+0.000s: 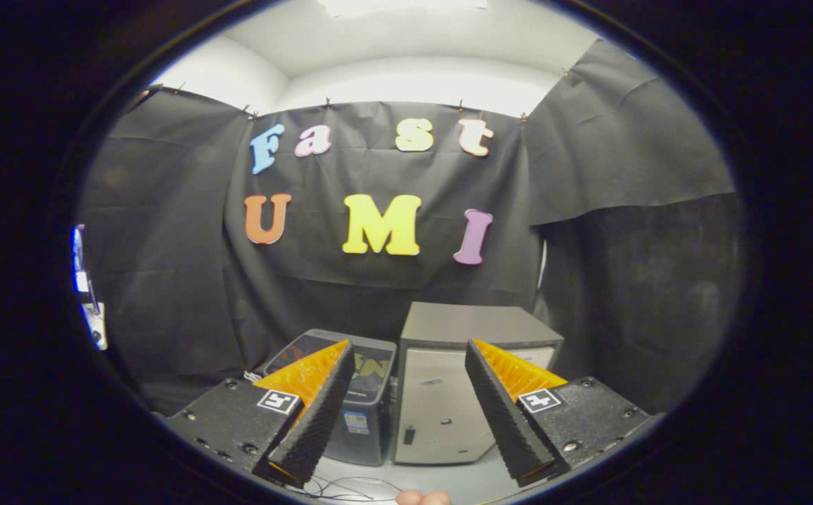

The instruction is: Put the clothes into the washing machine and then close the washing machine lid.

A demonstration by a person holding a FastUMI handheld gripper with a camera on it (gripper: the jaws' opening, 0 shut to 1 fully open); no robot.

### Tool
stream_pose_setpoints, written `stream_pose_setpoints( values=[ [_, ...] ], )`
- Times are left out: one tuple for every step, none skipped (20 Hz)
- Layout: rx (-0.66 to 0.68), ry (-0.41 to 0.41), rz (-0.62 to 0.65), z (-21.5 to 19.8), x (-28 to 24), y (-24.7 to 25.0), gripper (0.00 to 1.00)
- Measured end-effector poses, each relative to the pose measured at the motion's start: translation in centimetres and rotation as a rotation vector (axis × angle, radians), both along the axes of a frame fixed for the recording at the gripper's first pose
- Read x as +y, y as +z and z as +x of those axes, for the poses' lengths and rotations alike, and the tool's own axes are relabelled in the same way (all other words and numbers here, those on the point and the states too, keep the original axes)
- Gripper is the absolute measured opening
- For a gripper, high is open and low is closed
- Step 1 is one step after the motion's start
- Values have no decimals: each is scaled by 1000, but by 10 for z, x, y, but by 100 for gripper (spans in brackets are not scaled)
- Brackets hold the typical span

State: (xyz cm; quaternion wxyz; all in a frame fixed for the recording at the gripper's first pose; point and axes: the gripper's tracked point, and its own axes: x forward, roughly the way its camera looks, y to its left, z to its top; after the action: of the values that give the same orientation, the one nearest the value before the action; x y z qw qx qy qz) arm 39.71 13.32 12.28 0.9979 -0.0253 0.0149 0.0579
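My gripper is open, with a wide gap and nothing between its fingers. Beyond the fingers, two boxy appliances stand side by side on a pale surface against the black cloth wall. The left one is a small dark grey machine with a dark lid lying flat on top; my left finger partly covers it. The right one is a silver box with a flat grey top, and it shows in the gap between the fingers. I cannot tell which one is the washing machine.
Thin cables lie on the pale surface just in front of the machines. A person's fingertip shows below the fingers. Black cloth hangs behind and on both sides.
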Motion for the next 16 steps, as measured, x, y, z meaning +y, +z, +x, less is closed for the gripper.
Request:
stream_pose_setpoints(
  values=[
    [-1, -7, 8, -7, -7, 0, 98],
    [2, -18, 11, -9, -13, -2, 98],
    [2, -15, 16, -15, -19, -2, 98],
    [7, -19, 20, -16, -21, -3, 98],
    [24, -20, 24, -18, -25, -5, 98],
    [28, -19, 32, -20, -27, -6, 98],
    [27, -24, 41, -21, -31, -6, 98],
    [31, -24, 47, -22, -32, -5, 98],
    [40, -28, 49, -23, -35, -7, 98],
    [39, -35, 55, -23, -39, -6, 98],
    [41, -39, 66, -25, -41, -6, 98],
    [44, -42, 78, -26, -40, -7, 98],
    [46, -42, 87, -26, -40, -8, 98],
    [43, -44, 90, -26, -40, -8, 98],
    [39, -46, 88, -27, -41, -7, 98],
    [37, -48, 82, -26, -42, -7, 98]
  ],
)
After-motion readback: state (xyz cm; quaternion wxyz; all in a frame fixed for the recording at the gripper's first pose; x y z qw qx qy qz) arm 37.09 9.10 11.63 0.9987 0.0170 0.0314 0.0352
